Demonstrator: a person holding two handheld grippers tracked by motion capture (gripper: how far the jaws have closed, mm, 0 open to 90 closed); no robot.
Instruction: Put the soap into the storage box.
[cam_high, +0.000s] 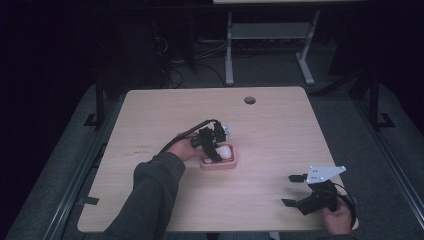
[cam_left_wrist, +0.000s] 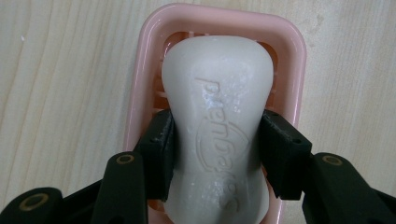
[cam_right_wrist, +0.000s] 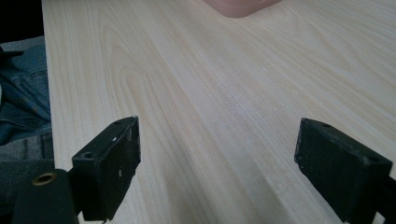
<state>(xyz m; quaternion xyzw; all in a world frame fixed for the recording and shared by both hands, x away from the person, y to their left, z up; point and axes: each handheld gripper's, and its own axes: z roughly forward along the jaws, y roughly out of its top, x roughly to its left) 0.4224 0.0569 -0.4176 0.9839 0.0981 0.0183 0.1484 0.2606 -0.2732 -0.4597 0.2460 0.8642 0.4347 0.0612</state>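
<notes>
Jaws of the right gripper (cam_high: 295, 190) stand wide apart with nothing between them near our front right corner of the table (cam_high: 280, 130), held in the right hand (cam_high: 338, 218). Farther in, at the table's middle, we see the left gripper (cam_high: 214, 150) clamped on the waist of the white soap bar (cam_left_wrist: 219, 116), pads pressing both its sides. The soap bar lies in the pink soap dish (cam_left_wrist: 140, 93), which rests flat on the wood.
</notes>
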